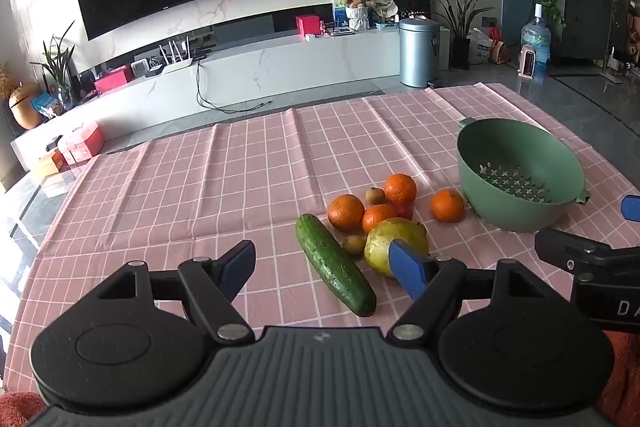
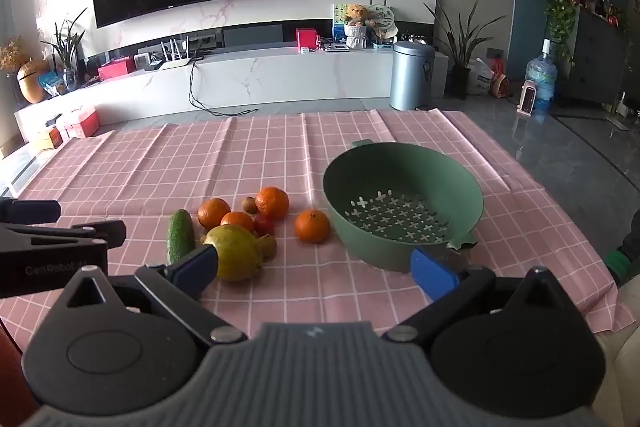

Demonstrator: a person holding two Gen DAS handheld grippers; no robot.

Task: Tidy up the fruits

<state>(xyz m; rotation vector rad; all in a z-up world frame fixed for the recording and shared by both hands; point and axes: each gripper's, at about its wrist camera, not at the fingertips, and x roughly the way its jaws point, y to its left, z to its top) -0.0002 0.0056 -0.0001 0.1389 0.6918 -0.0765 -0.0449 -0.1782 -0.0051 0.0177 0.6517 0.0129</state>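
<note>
Fruit heaped on the table, both jaws spread wide and empty.
Left gripper (image 1: 326, 267) has the cucumber (image 1: 335, 263) between its jaws, untouched; oranges (image 1: 346, 211) lie just beyond. Green colander (image 2: 402, 203) sits ahead of the right gripper (image 2: 316, 269), toward its right jaw.

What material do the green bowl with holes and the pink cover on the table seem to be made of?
Green colander: probably matte plastic, given its even colour, dull sheen and moulded cross-shaped holes. Pink checked tablecloth: seemingly thin fabric or coated cloth, since it shows raised fold creases.
</note>
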